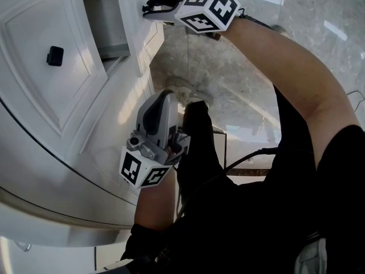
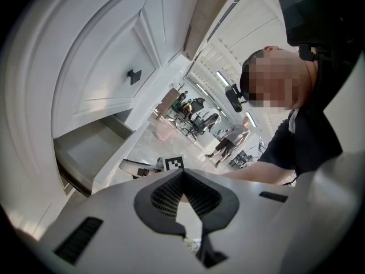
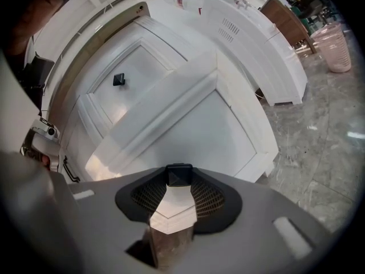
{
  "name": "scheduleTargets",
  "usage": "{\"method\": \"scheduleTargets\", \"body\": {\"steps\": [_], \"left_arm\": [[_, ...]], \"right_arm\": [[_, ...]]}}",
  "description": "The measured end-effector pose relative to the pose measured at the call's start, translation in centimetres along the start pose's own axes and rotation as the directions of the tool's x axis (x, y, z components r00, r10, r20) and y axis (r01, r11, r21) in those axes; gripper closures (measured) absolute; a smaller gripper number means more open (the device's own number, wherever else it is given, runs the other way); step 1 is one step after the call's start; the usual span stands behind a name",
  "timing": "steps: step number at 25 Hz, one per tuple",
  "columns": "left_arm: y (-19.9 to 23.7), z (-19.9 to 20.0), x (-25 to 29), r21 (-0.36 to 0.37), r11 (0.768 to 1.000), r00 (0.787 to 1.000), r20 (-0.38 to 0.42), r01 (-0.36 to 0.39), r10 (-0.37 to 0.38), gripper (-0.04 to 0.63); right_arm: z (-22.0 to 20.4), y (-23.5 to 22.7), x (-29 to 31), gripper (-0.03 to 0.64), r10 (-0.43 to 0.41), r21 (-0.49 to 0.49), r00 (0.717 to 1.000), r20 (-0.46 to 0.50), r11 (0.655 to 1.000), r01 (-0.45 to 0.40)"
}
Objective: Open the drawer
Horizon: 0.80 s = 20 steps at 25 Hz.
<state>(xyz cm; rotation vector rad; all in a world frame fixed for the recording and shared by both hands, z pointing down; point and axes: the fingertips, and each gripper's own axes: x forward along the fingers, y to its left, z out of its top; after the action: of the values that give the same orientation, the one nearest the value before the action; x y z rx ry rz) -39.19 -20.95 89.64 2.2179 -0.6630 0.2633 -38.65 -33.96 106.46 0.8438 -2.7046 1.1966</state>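
Drawer (image 1: 108, 21): white painted, moulded front, smooth grey inside. It stands pulled out of the white cabinet (image 1: 34, 124), with the front's long edge parallel to the cabinet face. Its small square black knob (image 3: 179, 173) is clamped in the right claw (image 3: 180, 180). Open grey marbled floor (image 1: 239, 79) lies past the drawer front. The left claw (image 2: 182, 174) is drawn together on nothing, well apart from the drawer. A second black knob (image 1: 55, 56) sits on the neighbouring panel.

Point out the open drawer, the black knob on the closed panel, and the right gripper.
open drawer (image 2: 85, 150), left gripper view, its grey inside floor.
black knob (image 1: 55, 56), head view, the knob's face.
right gripper (image 1: 149, 5), head view, between its fingertips.
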Motion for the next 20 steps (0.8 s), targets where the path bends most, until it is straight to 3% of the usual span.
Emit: {"method": "scheduleTargets", "body": {"steps": [20], "left_arm": [[-2.1, 0.7, 0.3, 0.063, 0.998, 1.0, 0.013, 0.008, -0.009, 0.595]], "right_arm": [[-1.3, -0.2, -4.8, 0.486, -0.025, 0.019, 0.999, 0.021, 1.0, 0.025]]}}
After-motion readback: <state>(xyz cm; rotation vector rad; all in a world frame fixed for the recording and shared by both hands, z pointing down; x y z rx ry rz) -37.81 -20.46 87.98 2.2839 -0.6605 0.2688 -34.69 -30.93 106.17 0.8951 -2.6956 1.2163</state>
